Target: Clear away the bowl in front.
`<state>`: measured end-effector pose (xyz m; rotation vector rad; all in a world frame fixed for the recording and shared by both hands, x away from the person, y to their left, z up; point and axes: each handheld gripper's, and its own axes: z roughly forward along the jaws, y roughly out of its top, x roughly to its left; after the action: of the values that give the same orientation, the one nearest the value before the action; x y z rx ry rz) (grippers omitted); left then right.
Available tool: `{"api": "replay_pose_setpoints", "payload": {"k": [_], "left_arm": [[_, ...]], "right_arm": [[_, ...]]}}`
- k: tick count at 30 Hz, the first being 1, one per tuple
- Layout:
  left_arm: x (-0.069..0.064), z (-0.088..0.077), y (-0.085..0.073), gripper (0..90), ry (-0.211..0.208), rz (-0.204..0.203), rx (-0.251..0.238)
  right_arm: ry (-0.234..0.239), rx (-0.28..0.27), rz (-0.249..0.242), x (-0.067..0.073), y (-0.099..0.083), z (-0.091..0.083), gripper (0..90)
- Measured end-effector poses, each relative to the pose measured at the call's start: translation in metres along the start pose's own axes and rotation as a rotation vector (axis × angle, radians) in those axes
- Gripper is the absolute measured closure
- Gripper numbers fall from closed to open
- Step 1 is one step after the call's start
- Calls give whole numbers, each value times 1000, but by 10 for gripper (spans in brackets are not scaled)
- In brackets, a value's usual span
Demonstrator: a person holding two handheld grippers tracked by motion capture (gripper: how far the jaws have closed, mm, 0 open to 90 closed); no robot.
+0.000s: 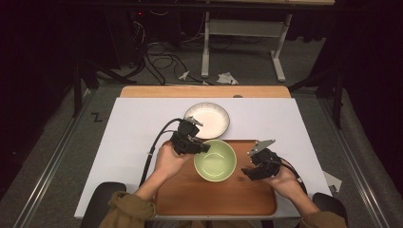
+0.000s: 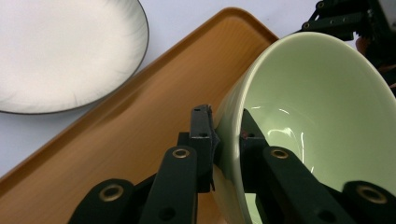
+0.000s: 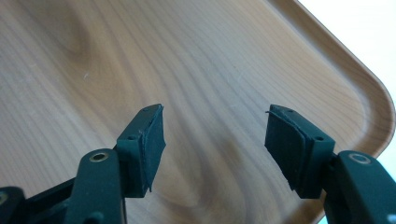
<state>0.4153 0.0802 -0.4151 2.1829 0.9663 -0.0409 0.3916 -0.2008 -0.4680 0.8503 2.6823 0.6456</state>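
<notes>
— Item one: where is the bowl against your tools?

— I read the green bowl (image 1: 215, 160) on the wooden tray (image 1: 216, 197), toward its far-left part. My left tool (image 1: 203, 148) grips its near-left rim: in the left gripper view one jaw lies against the outer wall, the other inside, clamped on the wall of the bowl (image 2: 322, 116). My right tool (image 1: 250, 171) sits over the tray just right of the bowl, apart from it, jaws spread wide with nothing between them; in the right gripper view I see bare wood under that tool (image 3: 215, 140).

— Item two: materials and shapes?

— Bowl: round, pale green, glossy glaze with light streaks inside. Tray (image 3: 140, 60): rectangular, rounded corners, low raised lip, visible grain. Plate (image 1: 207, 119): round, white, thin dark rim, shallow. Tool fingers (image 3: 152, 140): black, flat dark pads.

— Item three: containers and contents?

— Bowl: I see nothing in it. Plate: bare, lying on the white sheet (image 1: 138, 128) just beyond the tray's far edge. Tray: carries the bowl. The sheet covers the worktop (image 1: 204, 91), whose wood shows along the far edge.

— Anything on the operator?

— My hands (image 1: 167, 161) hold the tools; olive sleeves (image 1: 128, 209) at the bottom.
</notes>
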Motion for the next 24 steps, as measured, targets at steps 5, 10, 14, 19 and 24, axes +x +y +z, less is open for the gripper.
{"api": "replay_pose_setpoints", "payload": {"k": [5,10,14,19,24], "left_arm": [[3,7,-5,808,-4,-13,16],[4,19,-7,808,-2,-14,39],[4,27,-8,808,5,-12,54],[8,36,-9,807,20,-19,69],[11,43,-11,808,17,-36,77]], "right_arm": [[1,1,0,0,0,0,378],[-2,-4,8,0,0,0,379],[-1,-2,7,0,0,0,378],[-3,-8,11,0,0,0,379],[0,-5,6,0,0,0,379]]}}
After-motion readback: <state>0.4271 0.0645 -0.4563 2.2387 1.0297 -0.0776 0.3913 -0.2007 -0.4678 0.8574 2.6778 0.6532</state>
